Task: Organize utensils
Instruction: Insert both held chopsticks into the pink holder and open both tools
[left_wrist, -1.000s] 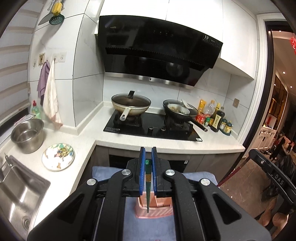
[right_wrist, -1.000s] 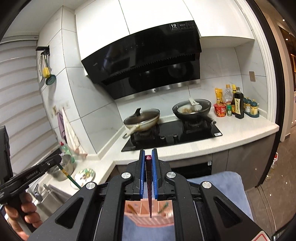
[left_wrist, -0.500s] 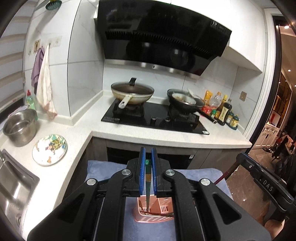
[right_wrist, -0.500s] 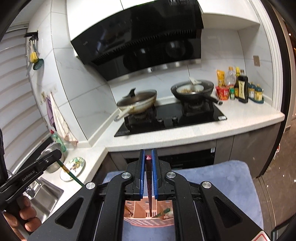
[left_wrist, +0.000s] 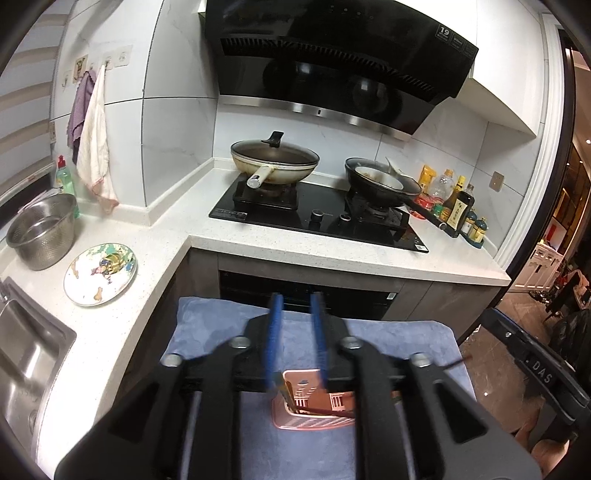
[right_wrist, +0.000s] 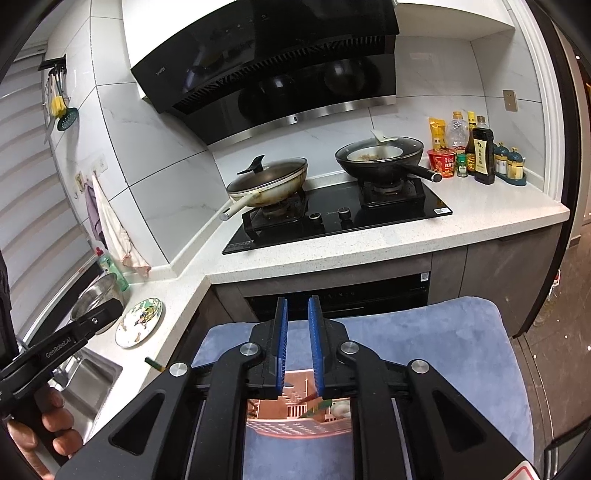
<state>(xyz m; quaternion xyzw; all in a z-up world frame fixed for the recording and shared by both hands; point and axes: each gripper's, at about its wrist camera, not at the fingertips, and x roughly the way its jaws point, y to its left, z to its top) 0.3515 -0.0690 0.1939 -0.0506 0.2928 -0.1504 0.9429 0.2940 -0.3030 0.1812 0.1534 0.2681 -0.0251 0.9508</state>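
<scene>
A pink slotted basket (left_wrist: 314, 419) (right_wrist: 295, 419) stands on a blue cloth (left_wrist: 207, 332) straight below both grippers. My left gripper (left_wrist: 297, 304) hangs over it and its jaws are opening, with nothing between the blue pads. A green chopstick (left_wrist: 286, 392) leans in the basket just under the left pad, and a dark red one (left_wrist: 327, 411) lies across the inside. My right gripper (right_wrist: 297, 306) is over the same basket, jaws opening and the gap bare. Under it a reddish stick (right_wrist: 307, 398) and a green utensil (right_wrist: 318, 406) sit in the basket.
The white counter (left_wrist: 155, 236) wraps round the left and back, carrying a patterned plate (left_wrist: 99, 273), a steel colander (left_wrist: 42, 230) and a sink (left_wrist: 26, 354). Two pans (left_wrist: 275, 162) (right_wrist: 380, 155) sit on the black hob. Bottles (right_wrist: 480, 151) crowd the far right.
Both grippers have sunk closer to the pink basket. Their jaws have parted: the green chopstick has left the left pads, and the dark red one the right pads.
</scene>
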